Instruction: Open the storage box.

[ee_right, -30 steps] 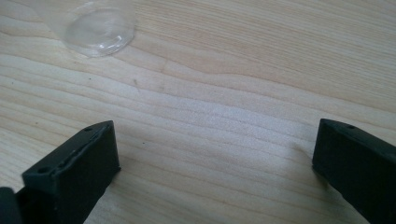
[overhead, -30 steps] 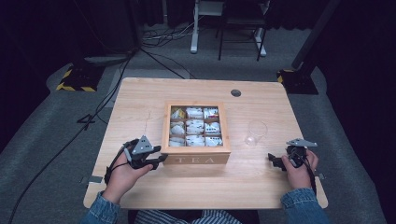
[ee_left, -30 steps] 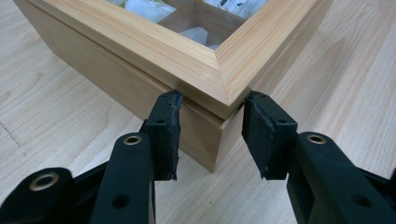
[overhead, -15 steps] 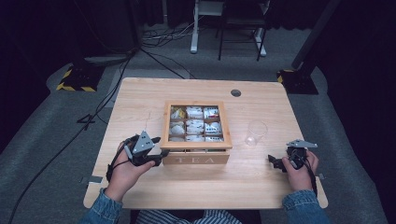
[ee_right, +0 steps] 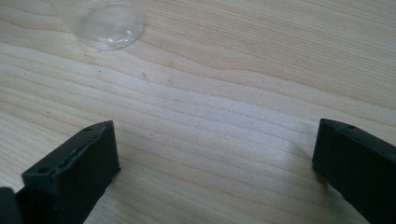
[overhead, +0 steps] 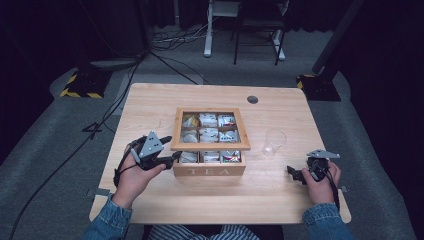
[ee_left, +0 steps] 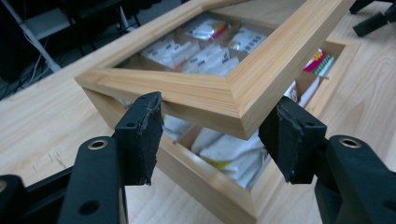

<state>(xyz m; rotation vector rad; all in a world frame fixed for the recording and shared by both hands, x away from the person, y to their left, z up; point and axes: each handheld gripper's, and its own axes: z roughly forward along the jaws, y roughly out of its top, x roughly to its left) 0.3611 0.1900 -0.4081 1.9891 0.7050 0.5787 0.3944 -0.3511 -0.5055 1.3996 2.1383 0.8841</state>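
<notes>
A wooden tea box (overhead: 210, 171) marked TEA stands mid-table with tea bags (ee_left: 233, 154) in its compartments. Its window lid (overhead: 210, 147) is tilted up at the front. My left gripper (overhead: 172, 157) is at the box's front left corner. In the left gripper view the lid's corner (ee_left: 210, 95) lies between my left gripper's (ee_left: 215, 135) jaws and rests across their tips. Those jaws have just been opening and the pads (ee_left: 140, 135) do not squeeze the wood. My right gripper (overhead: 296, 173) rests open on the table at the right, nothing between its jaws (ee_right: 215, 158).
An empty clear glass (overhead: 274, 141) stands right of the box, just ahead of my right gripper, its base (ee_right: 112, 23) at the top of that view. The table (overhead: 150, 105) has a cable hole (overhead: 252, 99) at the back. Cables trail off the left edge.
The left gripper has risen at the box's front left corner and the lid's front edge has lifted, baring the front row of tea bags. The right gripper has stayed put.
</notes>
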